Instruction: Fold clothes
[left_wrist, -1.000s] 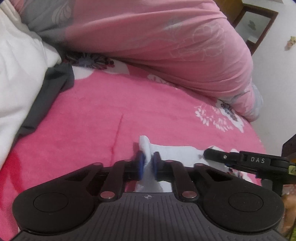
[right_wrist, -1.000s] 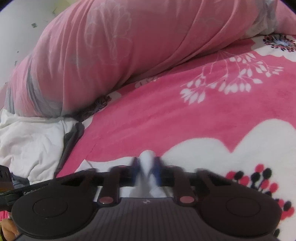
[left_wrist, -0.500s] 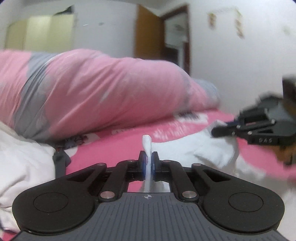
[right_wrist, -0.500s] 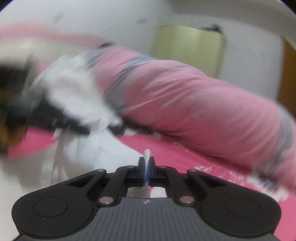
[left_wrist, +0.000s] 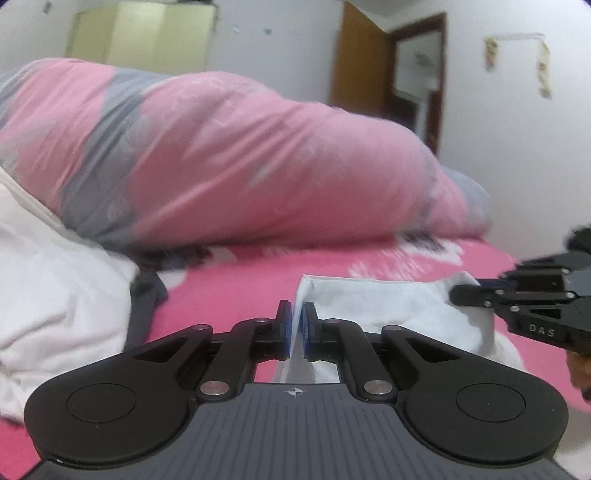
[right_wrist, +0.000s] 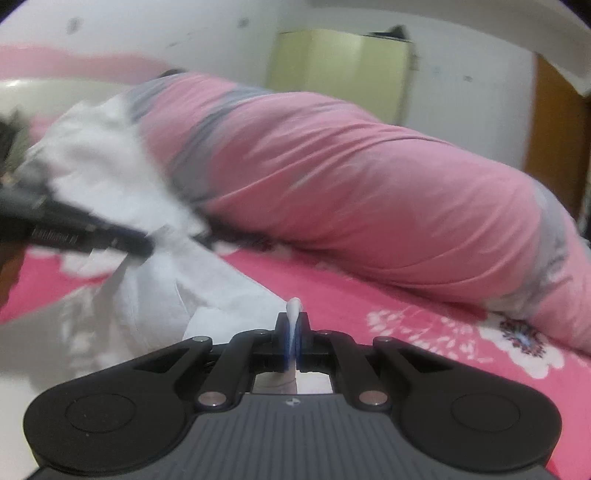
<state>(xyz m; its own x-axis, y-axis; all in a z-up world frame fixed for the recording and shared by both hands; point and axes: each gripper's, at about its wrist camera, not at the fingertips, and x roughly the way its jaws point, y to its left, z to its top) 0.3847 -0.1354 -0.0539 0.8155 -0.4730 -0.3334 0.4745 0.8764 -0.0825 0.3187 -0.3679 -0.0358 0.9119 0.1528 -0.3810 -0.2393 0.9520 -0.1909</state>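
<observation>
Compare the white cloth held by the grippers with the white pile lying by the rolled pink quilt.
The white cloth is stretched between the left gripper and right gripper; the white pile lies crumpled and untouched. The white cloth looks bluish, the white pile warmer. Both are over the pink bedsheet.

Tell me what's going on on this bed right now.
A person is folding laundry with handheld tongs. The left tongs and the right tongs are each shut on an edge of a white garment, holding it stretched between them above the pink floral bedspread. A rolled pink quilt lies behind, and other white clothes are piled to the left.
</observation>
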